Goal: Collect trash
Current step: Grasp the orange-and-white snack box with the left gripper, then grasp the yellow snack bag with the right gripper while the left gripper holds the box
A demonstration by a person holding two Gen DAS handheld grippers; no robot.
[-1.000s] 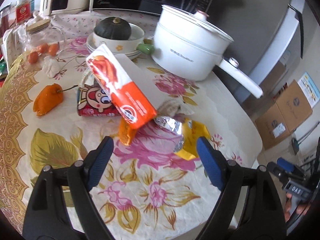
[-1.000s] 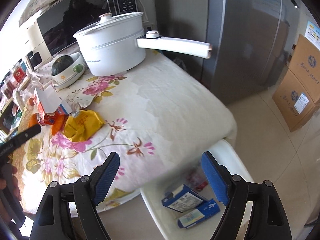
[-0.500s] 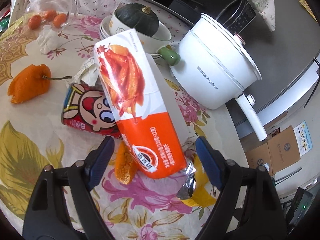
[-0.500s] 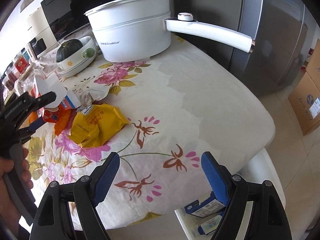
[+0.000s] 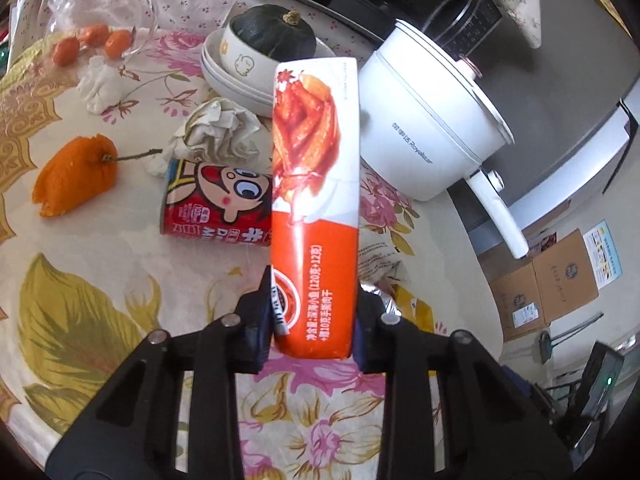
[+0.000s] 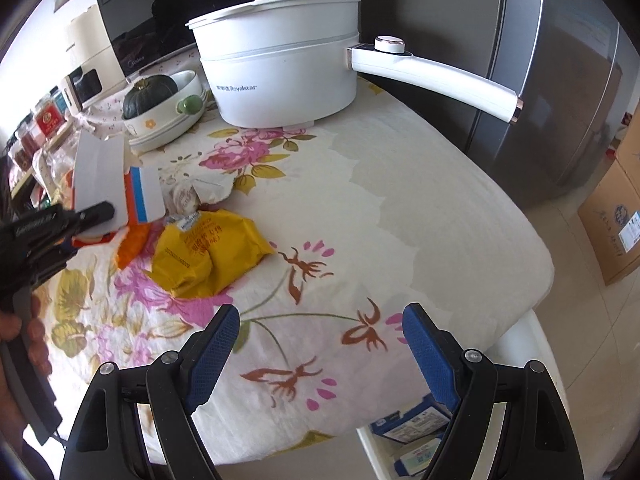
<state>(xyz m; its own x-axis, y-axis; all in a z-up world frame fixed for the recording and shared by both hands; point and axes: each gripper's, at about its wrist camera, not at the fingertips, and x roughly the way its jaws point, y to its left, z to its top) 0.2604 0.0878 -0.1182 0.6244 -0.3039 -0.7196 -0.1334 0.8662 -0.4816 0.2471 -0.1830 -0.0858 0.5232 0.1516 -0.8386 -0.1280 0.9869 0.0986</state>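
We see our left gripper [image 5: 314, 316] closing its jaws on the long orange-and-white cardboard snack box [image 5: 314, 208], pads against both sides, above the floral tablecloth [image 5: 100, 300]. Our right gripper [image 6: 320, 344] hangs wide open and empty, near the crumpled yellow plastic bag [image 6: 208, 248].

Partly hidden: red can [image 5: 208, 204] behind carton [image 5: 314, 216] in left tongs [image 5: 314, 322]; blue boxes [image 6: 412, 432] below right tongs [image 6: 320, 344], cut off.
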